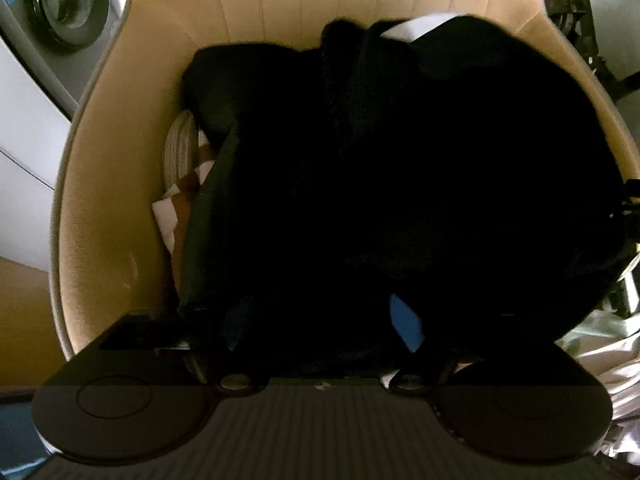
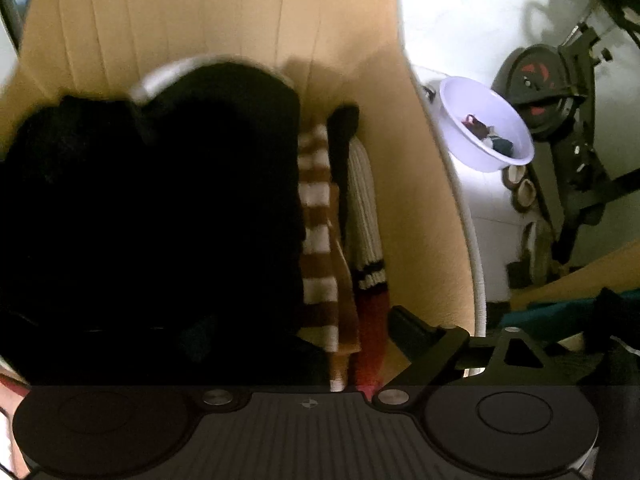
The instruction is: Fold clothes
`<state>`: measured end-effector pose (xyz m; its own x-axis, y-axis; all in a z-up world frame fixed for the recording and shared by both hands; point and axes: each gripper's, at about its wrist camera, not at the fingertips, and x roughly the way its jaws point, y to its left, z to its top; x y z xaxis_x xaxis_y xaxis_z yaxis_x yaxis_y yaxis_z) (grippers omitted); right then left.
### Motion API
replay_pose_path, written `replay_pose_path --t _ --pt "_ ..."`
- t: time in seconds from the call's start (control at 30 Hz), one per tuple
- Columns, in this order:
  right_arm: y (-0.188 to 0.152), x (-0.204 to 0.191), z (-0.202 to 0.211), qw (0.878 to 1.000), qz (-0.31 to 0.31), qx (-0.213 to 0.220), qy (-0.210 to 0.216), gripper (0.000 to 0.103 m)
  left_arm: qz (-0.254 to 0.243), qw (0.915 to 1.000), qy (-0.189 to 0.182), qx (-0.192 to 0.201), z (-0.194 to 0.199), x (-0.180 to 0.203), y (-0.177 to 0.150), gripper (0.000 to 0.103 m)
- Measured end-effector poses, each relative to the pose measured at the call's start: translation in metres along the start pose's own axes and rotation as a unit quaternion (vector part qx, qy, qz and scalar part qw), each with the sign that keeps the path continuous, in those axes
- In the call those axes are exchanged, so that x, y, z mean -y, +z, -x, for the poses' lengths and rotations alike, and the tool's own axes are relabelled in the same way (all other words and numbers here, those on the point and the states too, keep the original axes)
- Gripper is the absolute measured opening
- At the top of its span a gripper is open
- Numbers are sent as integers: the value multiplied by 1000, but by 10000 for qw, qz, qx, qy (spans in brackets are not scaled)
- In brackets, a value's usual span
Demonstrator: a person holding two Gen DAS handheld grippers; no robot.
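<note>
A black garment [image 1: 400,180] lies bunched on the seat of a tan chair [image 1: 120,160]. It also shows in the right wrist view [image 2: 160,200]. My left gripper [image 1: 316,320] reaches into the black cloth; blue pads [image 1: 404,320] show and the fingers seem spread, with cloth over them. My right gripper [image 2: 304,344] is beside the black garment; only its right finger [image 2: 408,332] shows, the left is lost in the dark cloth. A brown and white striped garment [image 2: 316,240] and a cream ribbed knit [image 2: 362,208] lie folded under the black one.
A washing machine [image 1: 64,4] stands behind the chair on the left. A white bowl [image 2: 484,128] with small items sits on a white surface to the right, by exercise equipment [image 2: 560,100]. More clothes [image 2: 580,308] lie at the right edge.
</note>
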<state>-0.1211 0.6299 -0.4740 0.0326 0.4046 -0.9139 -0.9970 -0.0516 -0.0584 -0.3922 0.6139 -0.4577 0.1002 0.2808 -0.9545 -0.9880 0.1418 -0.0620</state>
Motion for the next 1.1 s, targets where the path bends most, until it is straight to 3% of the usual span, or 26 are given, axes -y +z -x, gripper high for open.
replay_pose_path --t 0.1,0.4,0.73,1.1 --pt "0 11 33 9982 -403 323 298 101 -31 9998 25 192 20 11 -2 97" --pt "-22 46 148 9887 -875 999 698 102 382 9960 334 729 107 52 -24 101" --pt "-73 72 297 9819 -371 1606 936 102 809 9857 620 1342 231 125 -99 102" --pt "-144 81 396 9795 -319 1728 982 102 895 9852 597 1331 298 152 -181 102"
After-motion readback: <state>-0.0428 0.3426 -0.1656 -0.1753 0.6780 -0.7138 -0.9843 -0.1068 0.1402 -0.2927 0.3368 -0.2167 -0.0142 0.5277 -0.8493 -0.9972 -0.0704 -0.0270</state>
